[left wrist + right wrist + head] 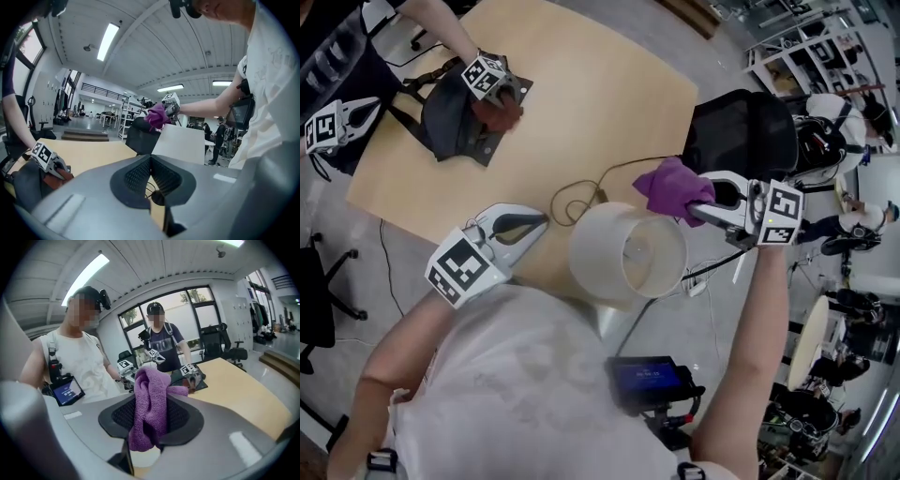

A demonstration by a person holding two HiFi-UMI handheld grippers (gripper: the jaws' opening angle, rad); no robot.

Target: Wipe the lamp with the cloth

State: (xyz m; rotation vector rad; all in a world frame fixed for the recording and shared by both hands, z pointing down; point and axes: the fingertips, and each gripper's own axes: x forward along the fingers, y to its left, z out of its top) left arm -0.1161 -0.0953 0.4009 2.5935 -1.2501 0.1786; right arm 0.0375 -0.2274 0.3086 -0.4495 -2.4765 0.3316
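Observation:
A lamp with a white drum shade [628, 255] stands at the near edge of the wooden table [609, 94]. Just right of the shade's rim and above it, my right gripper [697, 207] is shut on a bunched purple cloth [672, 189]. In the right gripper view the cloth [150, 404] fills the gap between the jaws, with the shade [143, 458] showing below. My left gripper [541, 222] hovers left of the shade, shut and holding nothing. From the left gripper view [150, 158] the shade [183, 143] and cloth [156, 116] lie ahead.
The lamp's cable [577, 199] loops on the table behind the shade. Across the table another person works two grippers [491, 81] over a dark bag [455, 122]. A black chair [741, 131] stands at the table's right edge.

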